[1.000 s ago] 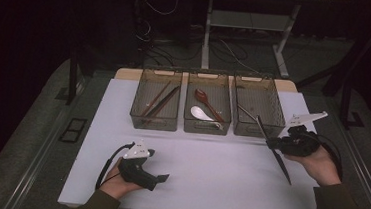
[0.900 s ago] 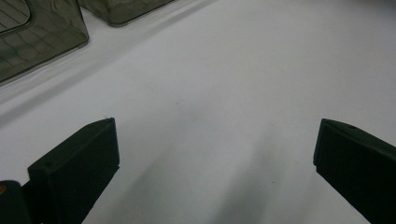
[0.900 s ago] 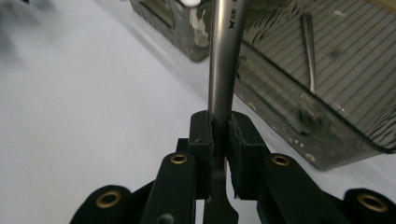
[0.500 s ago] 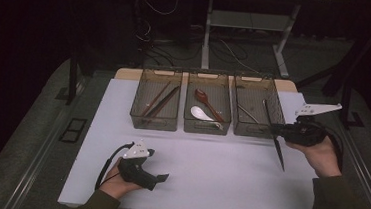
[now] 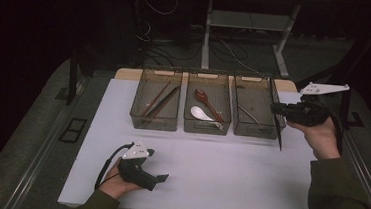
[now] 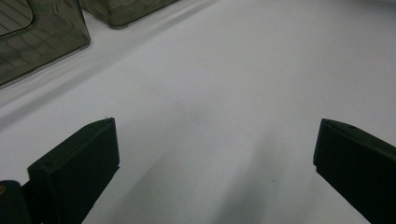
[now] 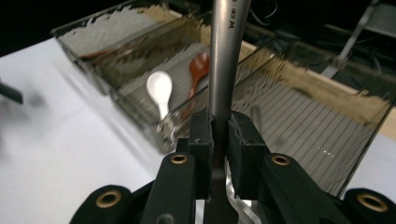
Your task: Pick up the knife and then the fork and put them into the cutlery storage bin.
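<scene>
My right gripper (image 5: pixel 276 110) is held up at the right, beside the right-hand bin (image 5: pixel 251 132), shut on a long steel utensil (image 5: pixel 278 133). The utensil hangs nearly upright, its lower end above the white table (image 5: pixel 219 157) and its upper end by the bin's right wall. In the right gripper view the pads (image 7: pixel 201 133) clamp the steel shaft (image 7: pixel 226 46), which rises out of my right gripper (image 7: pixel 219 125). My left gripper (image 5: pixel 159 177) rests on the table at the front left, open, nothing between its jaws (image 6: pixel 215 154).
Three clear grey bins stand in a row at the back of the table. The left bin (image 5: pixel 154 123) holds chopsticks (image 5: pixel 161 102). The middle bin (image 5: pixel 206 128) holds a white spoon (image 5: pixel 200 113) and a brown spoon (image 5: pixel 208 102). A metal piece (image 5: pixel 248 113) lies in the right bin.
My right hand has lifted and drawn back toward the right bin, carrying the steel utensil, which now hangs more upright. The left hand has stayed put.
</scene>
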Tool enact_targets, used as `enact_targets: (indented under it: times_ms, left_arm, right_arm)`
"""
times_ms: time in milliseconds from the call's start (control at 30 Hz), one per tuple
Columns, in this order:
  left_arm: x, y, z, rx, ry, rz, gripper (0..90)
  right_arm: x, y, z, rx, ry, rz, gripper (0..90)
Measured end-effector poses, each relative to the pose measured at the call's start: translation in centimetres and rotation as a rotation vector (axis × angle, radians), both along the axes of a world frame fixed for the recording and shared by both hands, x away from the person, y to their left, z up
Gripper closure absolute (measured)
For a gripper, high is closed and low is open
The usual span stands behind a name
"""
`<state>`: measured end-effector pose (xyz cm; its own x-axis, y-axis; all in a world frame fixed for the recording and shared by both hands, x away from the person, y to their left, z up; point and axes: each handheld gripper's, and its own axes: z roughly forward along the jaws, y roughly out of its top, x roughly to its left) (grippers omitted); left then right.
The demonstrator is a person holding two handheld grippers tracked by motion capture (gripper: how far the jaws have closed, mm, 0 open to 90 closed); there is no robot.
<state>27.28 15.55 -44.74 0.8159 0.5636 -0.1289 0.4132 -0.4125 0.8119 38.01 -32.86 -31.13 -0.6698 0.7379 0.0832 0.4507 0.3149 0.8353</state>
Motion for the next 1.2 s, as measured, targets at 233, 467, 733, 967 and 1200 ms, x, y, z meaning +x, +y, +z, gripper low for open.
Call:
enact_targets:
  times_ms: [233, 467, 733, 967, 1200]
  left_arm:
    - [0.0, 0.0, 0.0, 0.0, 0.0, 0.004, 0.0]
    - [0.0, 0.1, 0.0, 0.003, 0.0, 0.002, 0.0]
    - [0.0, 0.1, 0.0, 0.007, -0.003, -0.004, 0.0]
    - [0.0, 0.1, 0.0, 0.002, 0.002, -0.001, 0.0]
    - [0.0, 0.1, 0.0, 0.005, 0.0, -0.005, 0.0]
  right_arm:
    - [2.4, 0.0, 1.5, 0.014, -0.036, -0.045, 80.2]
    - [5.2, 0.1, 2.4, 0.003, -0.077, -0.102, 80.2]
    - [8.1, 0.3, 0.7, 0.013, -0.082, -0.137, 80.2]
    - [9.8, 0.8, -1.6, -0.059, -0.032, -0.154, 80.2]
    - [10.9, 0.9, -3.6, -0.129, 0.06, -0.158, 80.2]
